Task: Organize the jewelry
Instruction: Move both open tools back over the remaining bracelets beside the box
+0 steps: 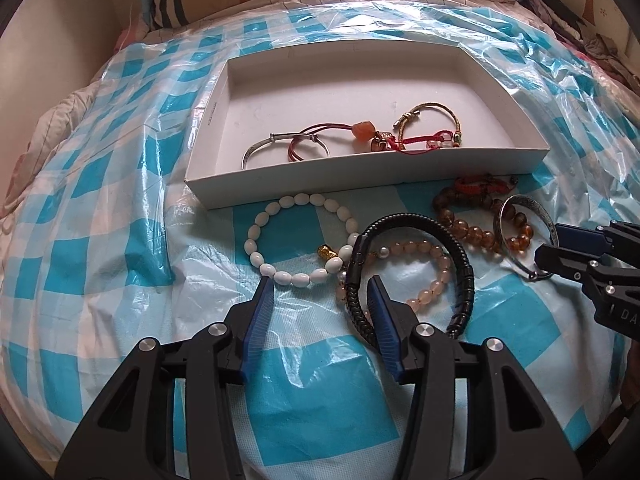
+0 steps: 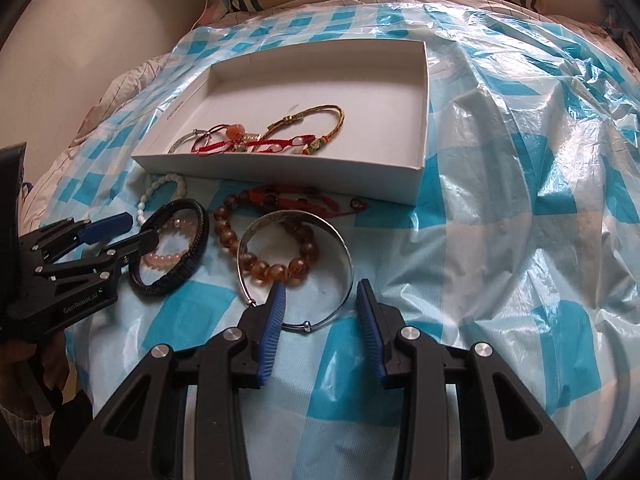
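Both grippers are low over the bed, above the checked plastic sheet (image 1: 100, 216), and neither one holds anything. The left gripper (image 1: 320, 286) has its jaws spread wide, the left pad just beside the white bead bracelet (image 1: 298, 240), the right pad inside the loop of the black braided bracelet (image 1: 416, 268). The right gripper (image 2: 320, 292) is wide open too, straddling the near arc of the silver bangle (image 2: 296, 268), one pad within the ring, one outside it.

The white box (image 1: 400, 176) sits toward the head of the bed, with a few pieces already along its near wall: a thin silver bangle (image 1: 280, 148), red cord bracelets (image 1: 316, 140), a gold cord bracelet (image 1: 434, 122). Still loose on the sheet, just in front of the box, are the white beads, the black braid, a pink bead bracelet (image 1: 432, 276) lying partly under the braid, the amber bead bracelet (image 2: 272, 260) tangled through the silver bangle, and a red woven piece (image 2: 288, 196) by the box wall.

Handling, as I read it: that bangle looks stiff, light and slick, so a pinch across the band's flat width should hold better than a grab on the thin wire end. It may drag the amber beads up with it. The braid looks firm but springy, so take it across one side of the loop. The bead strings will sag and roll; pinch between beads. And that plastic sheet is slippery and could snag in the jaws.
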